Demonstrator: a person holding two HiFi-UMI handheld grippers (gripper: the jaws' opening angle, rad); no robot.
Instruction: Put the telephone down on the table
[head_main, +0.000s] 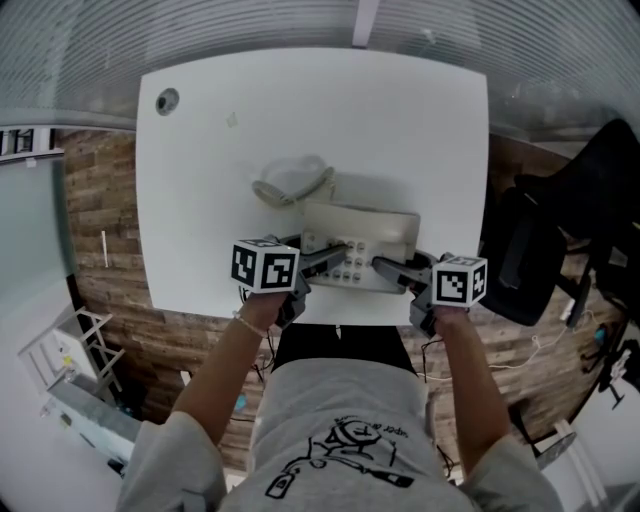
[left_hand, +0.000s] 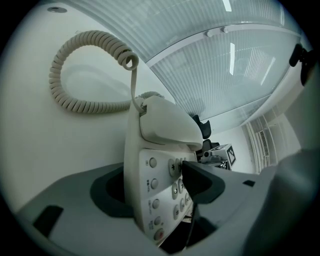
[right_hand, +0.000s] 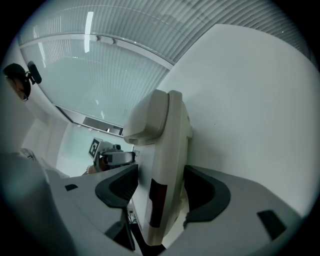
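Observation:
A cream desk telephone (head_main: 362, 238) with its handset on the cradle lies on the white table (head_main: 400, 120) near the front edge. Its coiled cord (head_main: 290, 185) curls on the table behind it. My left gripper (head_main: 335, 256) reaches over the phone's left side. In the left gripper view the keypad edge of the telephone (left_hand: 155, 150) stands between the jaws of the left gripper (left_hand: 152, 170), which look parted from it. My right gripper (head_main: 386, 266) takes the right side. In the right gripper view its jaws (right_hand: 161, 175) close against both faces of the telephone (right_hand: 165, 150).
A round cable hole (head_main: 167, 100) sits at the table's far left corner. A black office chair (head_main: 570, 230) stands to the right of the table. Wood-pattern floor shows on both sides. Ribbed glass panels run behind the table's far edge.

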